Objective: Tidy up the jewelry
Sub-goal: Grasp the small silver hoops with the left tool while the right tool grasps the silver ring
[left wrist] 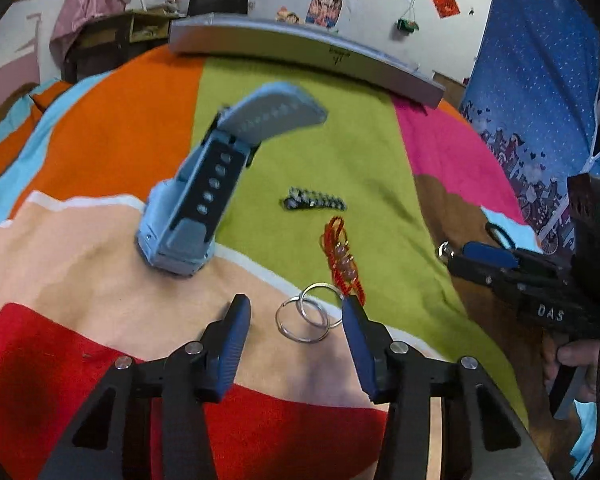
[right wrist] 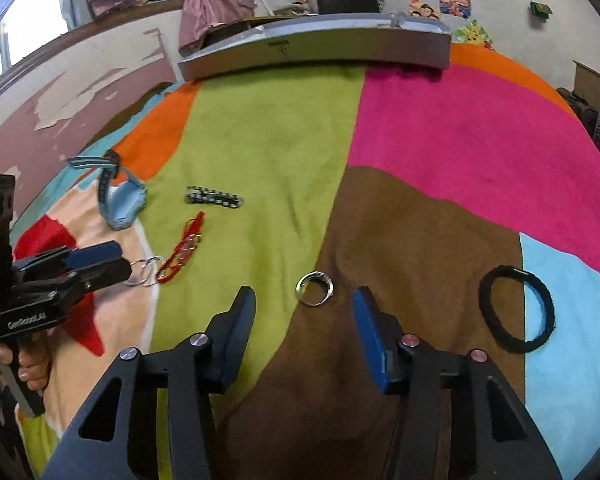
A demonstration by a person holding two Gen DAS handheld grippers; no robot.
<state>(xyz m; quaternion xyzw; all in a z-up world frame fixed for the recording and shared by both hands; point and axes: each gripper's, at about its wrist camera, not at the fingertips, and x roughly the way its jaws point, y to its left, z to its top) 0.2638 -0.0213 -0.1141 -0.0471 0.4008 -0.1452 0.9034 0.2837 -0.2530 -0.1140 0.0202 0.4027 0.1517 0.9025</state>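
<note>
My left gripper [left wrist: 296, 312] is open, its fingertips on either side of two linked silver hoops [left wrist: 306, 316] on the cloth. Beyond them lie a red cord bracelet [left wrist: 342, 256], a dark beaded chain [left wrist: 314, 199] and a light blue watch [left wrist: 204, 196]. My right gripper [right wrist: 304, 304] is open just short of a silver ring [right wrist: 315, 288]. A black hair band [right wrist: 516, 308] lies to its right. The right wrist view also shows the left gripper [right wrist: 116, 264] at the hoops [right wrist: 144, 272], the red bracelet [right wrist: 182, 250], chain [right wrist: 214, 197] and watch [right wrist: 120, 200].
A long grey box [left wrist: 300, 48] lies across the far edge of the multicoloured cloth [right wrist: 460, 140]; it also shows in the right wrist view [right wrist: 320, 48]. The right gripper's body [left wrist: 540, 280] sits at the right of the left wrist view. A blue curtain [left wrist: 540, 80] hangs at right.
</note>
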